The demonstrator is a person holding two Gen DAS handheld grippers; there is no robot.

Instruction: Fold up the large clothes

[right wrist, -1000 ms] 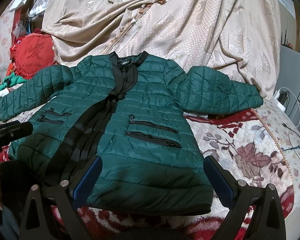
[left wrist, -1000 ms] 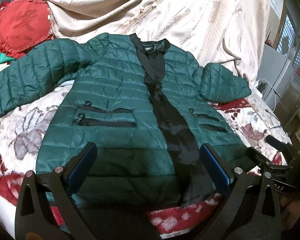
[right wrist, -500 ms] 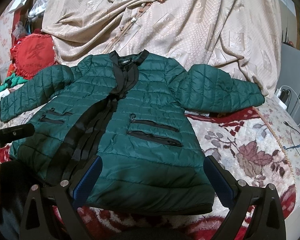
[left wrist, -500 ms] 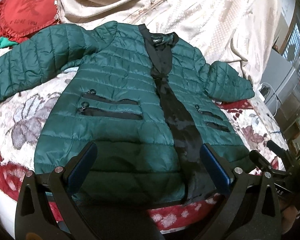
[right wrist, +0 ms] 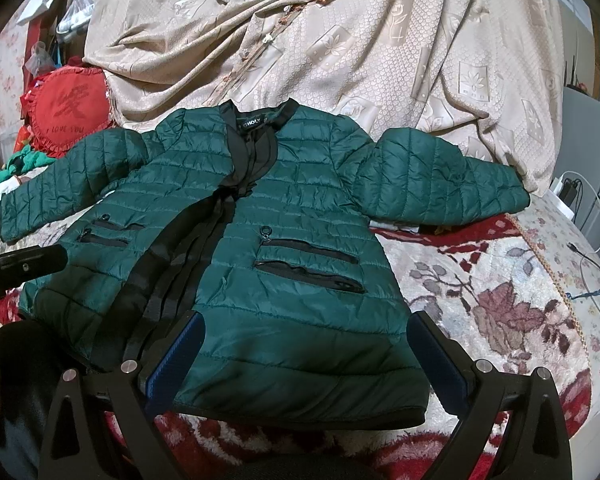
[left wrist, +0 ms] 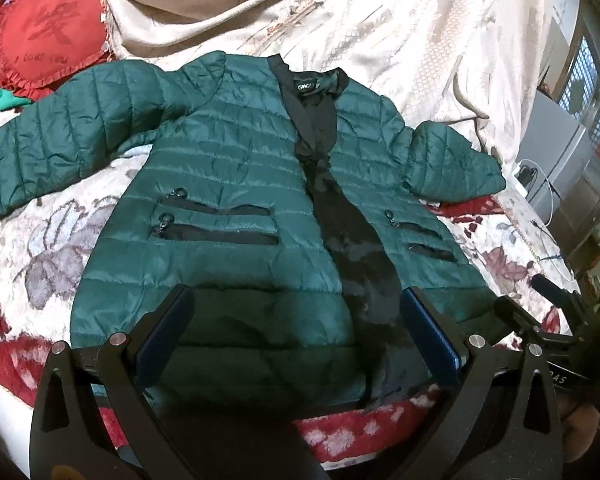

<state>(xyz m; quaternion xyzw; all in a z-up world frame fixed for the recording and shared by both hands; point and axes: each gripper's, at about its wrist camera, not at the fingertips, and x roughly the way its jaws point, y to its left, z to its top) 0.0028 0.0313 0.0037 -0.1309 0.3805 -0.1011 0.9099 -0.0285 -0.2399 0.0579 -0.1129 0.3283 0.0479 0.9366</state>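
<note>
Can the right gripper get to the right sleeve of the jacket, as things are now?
Probably yes. The right gripper hangs open above the hem of the jacket, and the right sleeve lies spread flat on the bed with nothing on top of it or between it and the jaws.

Dark green quilted jacket [right wrist: 284, 216], black trim — red-and-cream floral blanket [right wrist: 500, 280]; red cushion [right wrist: 70, 110].

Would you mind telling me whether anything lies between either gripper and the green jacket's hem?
Nothing visible does. The green quilted jacket lies spread flat on the floral bedspread, and both the left gripper and right gripper, open, hang over its hem with nothing in between.
</note>
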